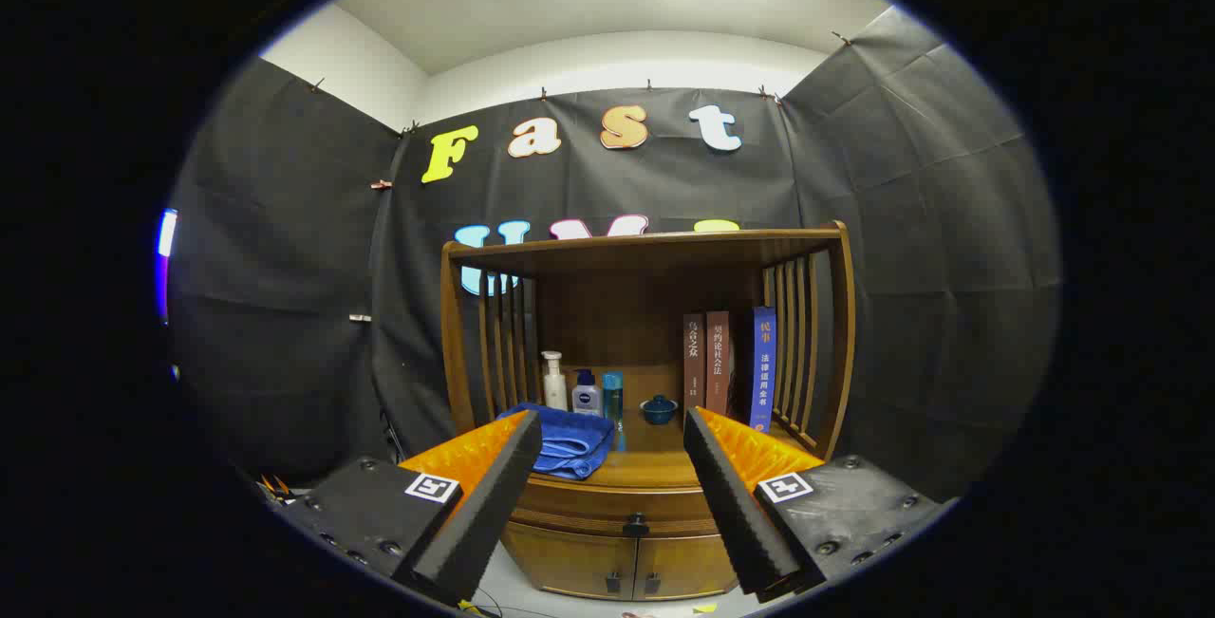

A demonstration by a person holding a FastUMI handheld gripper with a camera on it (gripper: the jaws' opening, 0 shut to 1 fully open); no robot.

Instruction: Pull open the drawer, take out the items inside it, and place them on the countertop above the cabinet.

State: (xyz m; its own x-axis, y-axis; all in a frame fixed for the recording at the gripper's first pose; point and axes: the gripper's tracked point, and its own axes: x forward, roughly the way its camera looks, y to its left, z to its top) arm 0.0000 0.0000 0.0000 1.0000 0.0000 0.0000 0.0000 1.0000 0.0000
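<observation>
A wooden cabinet [607, 561] stands ahead of me, with a closed drawer [617, 509] under its countertop [655, 466]. The drawer's dark round knob [635, 525] sits between my two fingers, some way beyond them. My gripper [612, 433] is open and holds nothing. A folded blue towel [567, 440] lies on the countertop's left part, just past my left finger [494, 495]. What is inside the drawer is hidden.
At the back of the countertop stand a white pump bottle [553, 381], two small blue bottles [599, 394] and a dark blue lidded pot [658, 408]. Three upright books [729, 366] lean at the right. A slatted shelf frame [645, 248] roofs the countertop. Two small doors [622, 566] sit below the drawer.
</observation>
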